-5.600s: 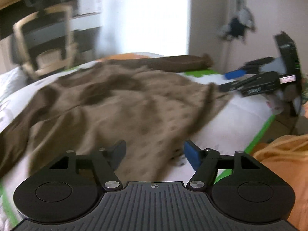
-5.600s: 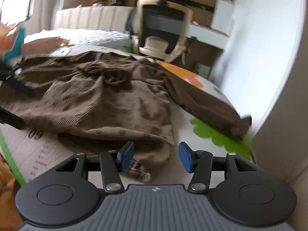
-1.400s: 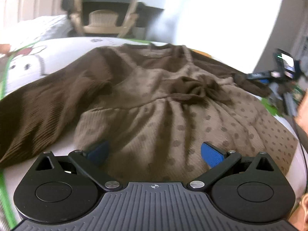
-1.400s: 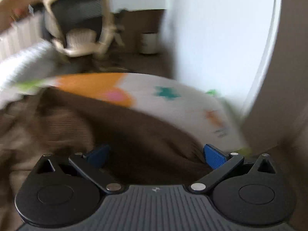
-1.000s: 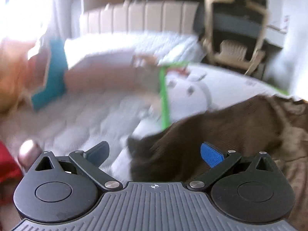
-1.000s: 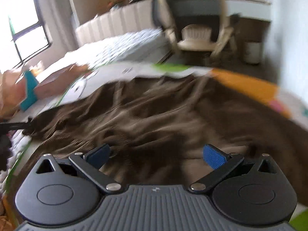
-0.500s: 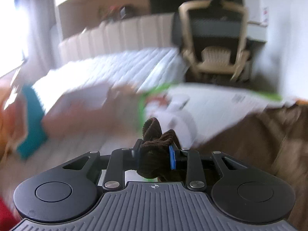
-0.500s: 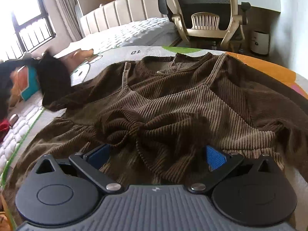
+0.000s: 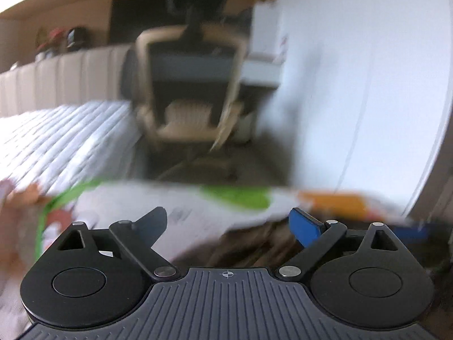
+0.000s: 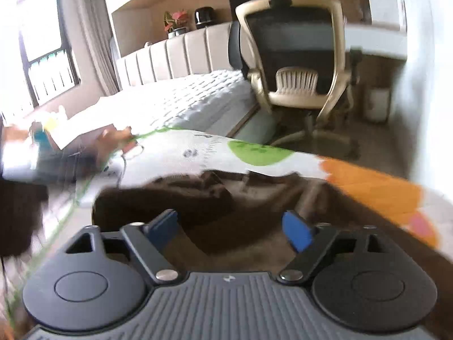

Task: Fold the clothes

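Bedroom setting: a bed with a quilted white cover runs along the left of the right wrist view, a padded headboard behind it, a window at upper left, and a chair with a cream frame at upper centre before a desk. The work surface is a white printed mat with green and orange patches, crossing the middle of both views. Both views are motion-blurred, the left wrist view heavily. The left gripper has its fingers spread wide with nothing between them; only a brown strip of garment shows low in that frame, right of centre, below the blue pad. The right gripper is likewise spread and empty, poised over the garment, which fills the lower centre and right of its frame. The garment is dark brown, ribbed-looking, bunched into a rounded lump at centre-left with a paler panel towards the right; its edges and sleeves cannot be made out. Risks, in my judgement: a grasp taken amid this blur may catch a mid-fabric fold rather than an edge, giving a crooked fold; the bunched lump may trap extra layers; a pull on one side only could drag the garment towards the mat's left edge.
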